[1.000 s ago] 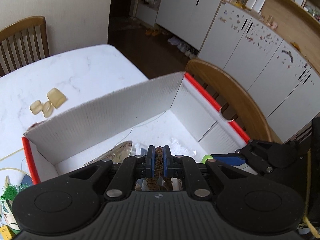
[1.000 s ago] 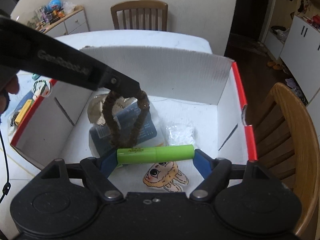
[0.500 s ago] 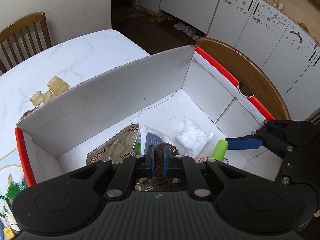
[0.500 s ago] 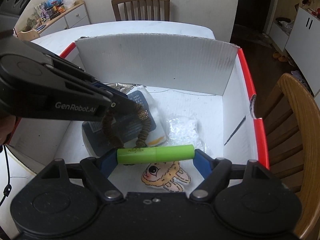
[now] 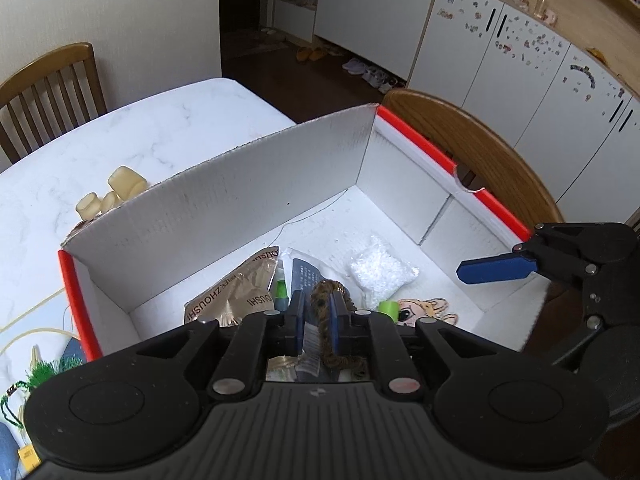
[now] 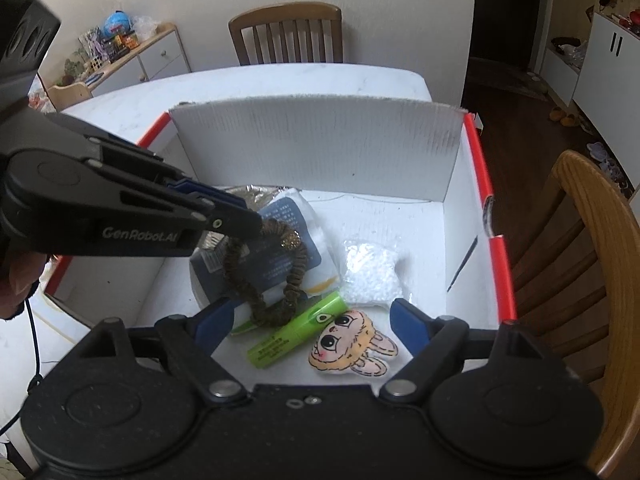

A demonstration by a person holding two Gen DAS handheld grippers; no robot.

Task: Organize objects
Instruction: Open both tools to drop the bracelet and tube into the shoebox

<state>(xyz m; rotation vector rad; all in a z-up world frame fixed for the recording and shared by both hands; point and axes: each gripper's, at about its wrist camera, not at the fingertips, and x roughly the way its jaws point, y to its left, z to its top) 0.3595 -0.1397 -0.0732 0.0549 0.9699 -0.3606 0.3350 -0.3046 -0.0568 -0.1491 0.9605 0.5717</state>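
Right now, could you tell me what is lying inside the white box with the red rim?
Inside the box: a green tube, bunny sticker, bag of white beads, blue-and-white pouch and gold packet. A hanging brown scrunchie covers part of the pouch.

A white marble counter point(image 5: 168, 136) stands by cream walls, wooden chairs point(image 6: 288, 34) around it. White cabinets point(image 5: 500, 52) line a dark wood floor point(image 5: 320, 80), shoes point(image 5: 372, 74) alongside.

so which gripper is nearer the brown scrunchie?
Left. The left gripper is shut on the brown scrunchie; the right gripper, jaws opening, sits just below it over the green tube.
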